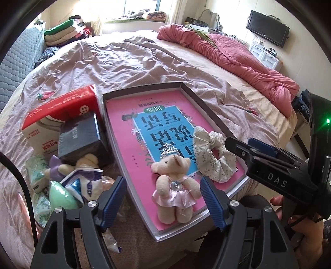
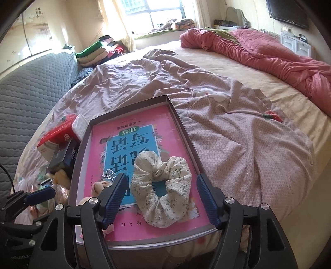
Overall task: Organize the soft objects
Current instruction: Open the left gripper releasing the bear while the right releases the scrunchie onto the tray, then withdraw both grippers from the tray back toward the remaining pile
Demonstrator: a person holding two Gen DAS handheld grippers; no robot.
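Left view only: toy pile (image 1: 68, 182).

Bright daylight from window (image 2: 157, 12), glare there, fisheye bending, dark vignetted corners

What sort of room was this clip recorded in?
Almost certainly a home bedroom: a large bed with a rumpled sheet and a pink quilt, a wall-mounted TV, and folded bedding stacked beside a sunlit window.
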